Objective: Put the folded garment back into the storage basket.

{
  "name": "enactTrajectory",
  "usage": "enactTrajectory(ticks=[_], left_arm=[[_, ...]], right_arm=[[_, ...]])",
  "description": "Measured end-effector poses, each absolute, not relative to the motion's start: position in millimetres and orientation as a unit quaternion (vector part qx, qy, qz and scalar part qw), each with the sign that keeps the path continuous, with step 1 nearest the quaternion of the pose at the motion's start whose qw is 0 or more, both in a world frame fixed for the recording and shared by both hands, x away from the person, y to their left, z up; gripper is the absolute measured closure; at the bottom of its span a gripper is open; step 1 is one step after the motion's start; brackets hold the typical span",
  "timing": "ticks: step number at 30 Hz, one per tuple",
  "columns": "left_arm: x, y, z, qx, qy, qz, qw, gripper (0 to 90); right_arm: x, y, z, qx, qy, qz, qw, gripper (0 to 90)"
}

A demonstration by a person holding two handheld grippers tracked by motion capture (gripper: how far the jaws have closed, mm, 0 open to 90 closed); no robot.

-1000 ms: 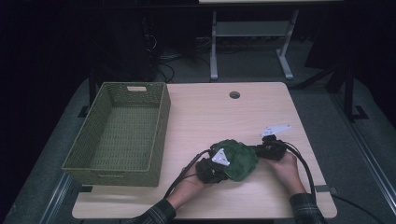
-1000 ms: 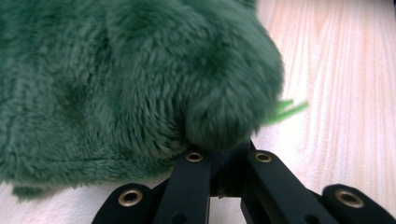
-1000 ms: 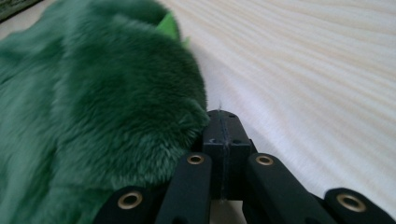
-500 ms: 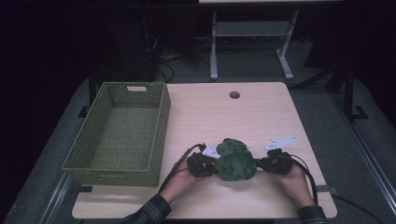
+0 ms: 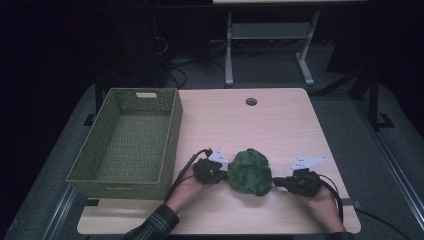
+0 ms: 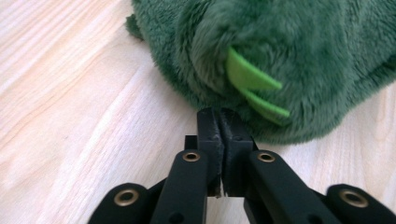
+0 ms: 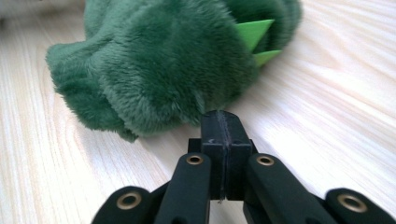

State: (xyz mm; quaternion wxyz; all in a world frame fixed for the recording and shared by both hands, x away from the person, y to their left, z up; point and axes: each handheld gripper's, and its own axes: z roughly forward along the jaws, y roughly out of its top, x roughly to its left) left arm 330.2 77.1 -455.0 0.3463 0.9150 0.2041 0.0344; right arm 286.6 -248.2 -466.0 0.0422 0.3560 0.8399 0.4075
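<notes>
A dark green plush toy (image 5: 250, 172) with light green felt spikes lies on the wooden table (image 5: 280, 120) near its front edge. My left gripper (image 5: 225, 175) lies level at the toy's left side. In the left gripper view the jaws of the left gripper (image 6: 221, 116) are shut, their tips at the edge of the plush toy's (image 6: 289, 46) fur, with nothing between them. My right gripper (image 5: 276, 182) points at the toy from the right. In the right gripper view the right gripper (image 7: 222, 119) is shut and empty, just short of the plush toy (image 7: 163, 60).
An empty green woven basket (image 5: 125, 180) stands along the table's left side, close to my left hand. A round cable hole (image 5: 251, 101) sits at the table's far middle. Dark floor and a metal frame lie beyond the table.
A second ago both grippers were up against the toy, the left one over its top. Both have drawn outward to its sides, the right one also nearer the front edge. The toy lies free.
</notes>
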Motion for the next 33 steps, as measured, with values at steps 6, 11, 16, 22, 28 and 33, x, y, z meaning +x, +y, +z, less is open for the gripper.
enactTrajectory(ticks=[6, 11, 16, 22, 28, 33], left_arm=[[324.9, 86.4, -451.0, 0.919, 0.196, 0.035, 0.340, 74.3], [322.0, 86.4, -450.1, 0.920, 0.196, 0.040, 0.338, 56.6], [321.5, 84.7, -448.4, 0.921, 0.184, 0.042, 0.341, 41.0], [322.5, 81.4, -447.1, 0.922, 0.177, 0.030, 0.343, 23.2], [324.3, 74.5, -436.6, 0.918, 0.157, 0.027, 0.364, 17.5], [329.3, 69.6, -430.5, 0.916, 0.141, 0.024, 0.375, 15.8]], right_arm=[[274.9, -267.3, -466.8, 0.376, 0.830, 0.404, 0.081, 67.7], [271.5, -279.3, -472.3, 0.396, 0.823, 0.388, 0.120, 46.0], [277.4, -280.8, -478.9, 0.405, 0.823, 0.371, 0.146, 26.8], [280.4, -278.1, -482.4, 0.418, 0.819, 0.357, 0.165, 12.0], [281.1, -277.4, -482.6, 0.421, 0.818, 0.356, 0.162, 10.4], [281.1, -277.4, -482.6, 0.421, 0.818, 0.356, 0.163, 10.5]])
